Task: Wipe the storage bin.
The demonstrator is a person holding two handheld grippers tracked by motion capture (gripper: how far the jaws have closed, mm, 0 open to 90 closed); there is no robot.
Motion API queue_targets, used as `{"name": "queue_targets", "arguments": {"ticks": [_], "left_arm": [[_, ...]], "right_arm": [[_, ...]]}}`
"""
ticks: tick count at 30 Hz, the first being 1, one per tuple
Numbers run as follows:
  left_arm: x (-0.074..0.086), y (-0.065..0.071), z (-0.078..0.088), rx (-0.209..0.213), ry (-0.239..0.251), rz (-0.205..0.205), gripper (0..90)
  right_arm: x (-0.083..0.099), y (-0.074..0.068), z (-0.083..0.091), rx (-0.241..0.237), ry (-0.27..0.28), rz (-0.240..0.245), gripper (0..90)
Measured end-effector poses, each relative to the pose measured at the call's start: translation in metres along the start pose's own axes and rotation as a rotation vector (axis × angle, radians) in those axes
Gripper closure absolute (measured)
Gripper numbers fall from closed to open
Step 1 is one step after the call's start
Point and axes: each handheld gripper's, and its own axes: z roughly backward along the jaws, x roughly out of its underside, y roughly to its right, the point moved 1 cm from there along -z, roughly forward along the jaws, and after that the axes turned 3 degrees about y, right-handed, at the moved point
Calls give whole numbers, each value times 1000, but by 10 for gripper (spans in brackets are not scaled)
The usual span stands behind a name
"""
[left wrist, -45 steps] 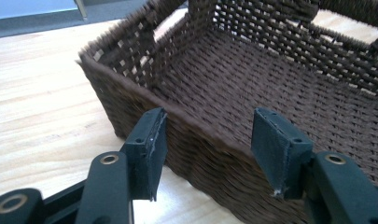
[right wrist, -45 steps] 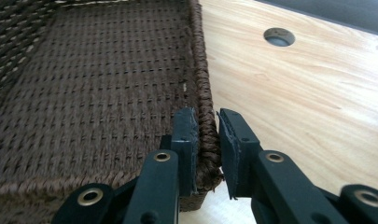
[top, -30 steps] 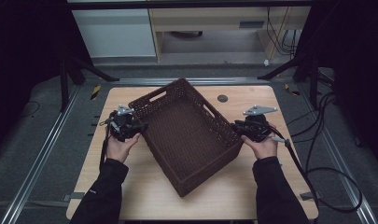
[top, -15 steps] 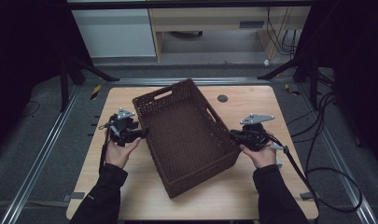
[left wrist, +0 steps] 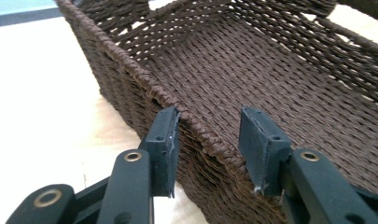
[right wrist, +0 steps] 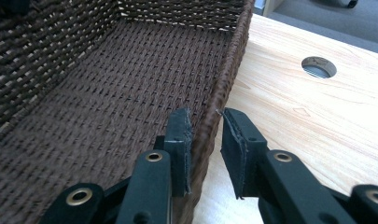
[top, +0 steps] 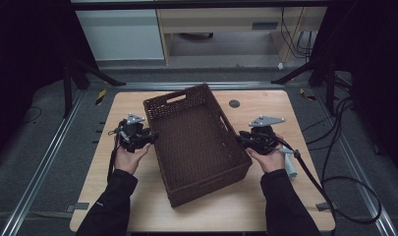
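A woven basket [top: 196,142] sits at the middle of a table [top: 285,206], turned at an angle. The left gripper [top: 148,138] straddles the basket's left rim, the right gripper [top: 241,136] its right rim. A round hole [top: 234,103] lies behind the basket, toward the right.

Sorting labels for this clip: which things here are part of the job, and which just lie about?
In the job:
- woven basket
- left gripper, jaws open astride its rim
- right gripper, likewise

Lying about:
- round hole in the table
- floor cables
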Motion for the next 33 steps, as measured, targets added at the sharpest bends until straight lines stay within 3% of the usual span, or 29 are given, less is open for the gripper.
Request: {"name": "queue_targets", "arguments": {"ticks": [6,11,17,21,26,29,33], "left_arm": [[-2,-5,-4,15,0,0,571],[5,2,9,31,9,-22,498],[12,11,20,47,-9,-39,473],[17,14,19,45,-26,-52,528],[15,11,15,47,-28,-35,570],[12,7,9,45,-30,-28,590],[10,4,0,26,-25,-43,611]], "right_arm": [[2,-2,-9,-13,-2,-2,785],[5,-9,-5,3,-1,21,793],[12,-21,7,-45,-5,16,772],[12,-25,12,-61,-11,28,705],[6,-16,13,-22,38,-7,625],[4,-13,8,-16,53,-27,594],[2,-15,-4,-11,42,-16,589]]}}
